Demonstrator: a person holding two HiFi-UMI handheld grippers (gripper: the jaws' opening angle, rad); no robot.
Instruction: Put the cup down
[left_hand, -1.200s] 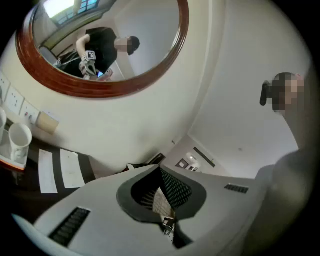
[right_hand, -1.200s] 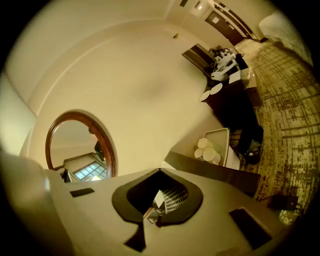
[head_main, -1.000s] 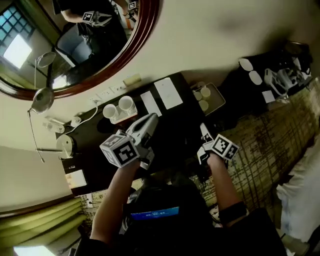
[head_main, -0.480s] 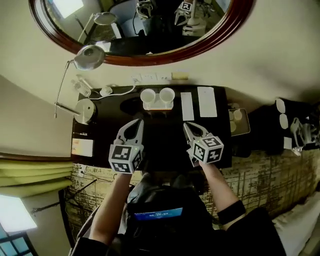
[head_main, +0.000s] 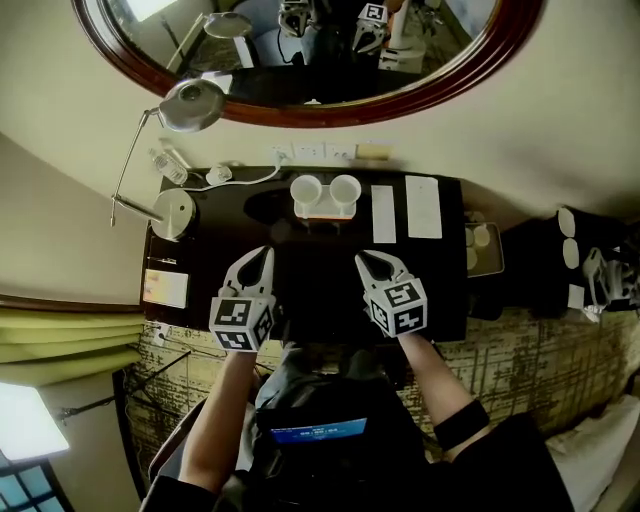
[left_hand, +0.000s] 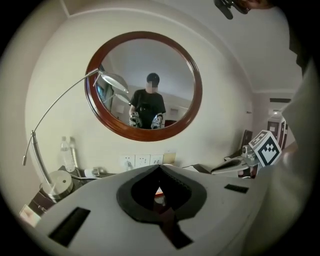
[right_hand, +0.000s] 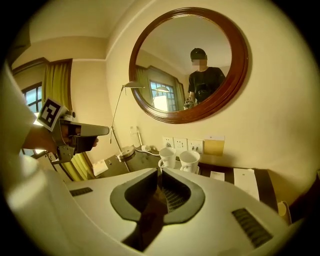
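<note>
Two white cups stand upright side by side on a small tray at the back of the dark desk, under the round mirror. In the right gripper view the same cups show just beyond the jaws. My left gripper and right gripper hover side by side over the desk's near half, both pointing at the wall, well short of the cups. The left gripper is shut and empty. The right gripper has its tips nearly together with nothing between them.
A bent-arm desk lamp with a round base stands at the desk's left end, next to small bottles. White cards lie right of the cups. Wall sockets sit behind. A small tray lies off the right end.
Both grippers have swung round from a slanted pose to point straight at the wall, side by side. The head view has turned square onto the desk.
</note>
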